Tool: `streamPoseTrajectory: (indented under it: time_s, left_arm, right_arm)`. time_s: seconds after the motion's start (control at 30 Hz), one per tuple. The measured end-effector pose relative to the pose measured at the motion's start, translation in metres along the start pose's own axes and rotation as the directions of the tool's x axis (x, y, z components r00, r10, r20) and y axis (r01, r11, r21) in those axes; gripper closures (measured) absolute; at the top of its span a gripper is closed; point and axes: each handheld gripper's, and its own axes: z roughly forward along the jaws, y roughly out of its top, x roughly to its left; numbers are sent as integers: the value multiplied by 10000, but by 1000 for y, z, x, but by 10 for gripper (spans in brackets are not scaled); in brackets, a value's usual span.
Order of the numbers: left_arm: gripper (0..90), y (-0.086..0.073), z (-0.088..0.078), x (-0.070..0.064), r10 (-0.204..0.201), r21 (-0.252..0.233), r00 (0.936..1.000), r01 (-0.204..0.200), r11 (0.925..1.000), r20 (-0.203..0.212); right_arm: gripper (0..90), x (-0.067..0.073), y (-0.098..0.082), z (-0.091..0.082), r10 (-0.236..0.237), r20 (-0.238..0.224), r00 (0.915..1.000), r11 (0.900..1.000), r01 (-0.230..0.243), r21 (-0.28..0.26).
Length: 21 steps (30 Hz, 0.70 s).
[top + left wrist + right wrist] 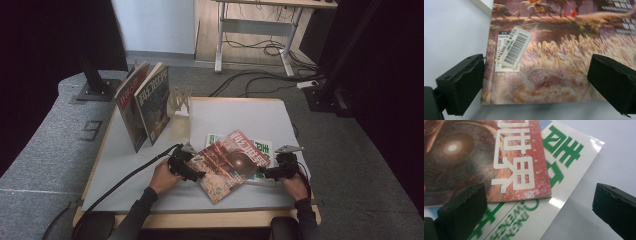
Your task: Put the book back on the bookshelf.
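Note:
A red magazine (pixel 227 165) lies tilted on the white table (pixel 240 115), partly covering a white magazine with green lettering (pixel 263 148). My left gripper (pixel 196 174) is at the red magazine's left corner. In the left gripper view it (pixel 537 85) stands open, its jaws on either side of the red magazine's (pixel 554 57) corner, which carries a barcode sticker (pixel 514 47). My right gripper (pixel 268 173) is at the magazines' right side. In its own view it (pixel 539 212) is open over the white magazine (pixel 564 165), next to the red magazine's (pixel 486 157) corner.
Two more magazines (pixel 145 105) stand upright in a pale rack (pixel 180 107) at the table's back left. A black stand base (pixel 95 85) sits on the floor beyond the left edge. A desk frame and cables (pixel 260 47) lie behind the table.

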Motion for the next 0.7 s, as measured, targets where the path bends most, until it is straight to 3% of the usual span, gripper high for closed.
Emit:
streamPoseTrajectory:
  time_s: [0.37, 0.6, 0.7]
  left_arm:
    - [6, -14, -2, -18, 158, 16, 9994, -158, 9999, 294]
    - [44, -15, -6, -17, 354, -26, 9987, -353, 9994, 366]
    - [52, -18, -13, -16, 525, -19, 9982, -525, 9986, 286]
  right_arm:
    - [0, -12, 14, 13, 261, 296, 9992, 9995, -265, 150]
    - [41, -12, 17, 12, 319, 336, 9989, 9994, -324, 149]
    - [50, -7, 21, 6, 328, 291, 9990, 9994, -324, -123]
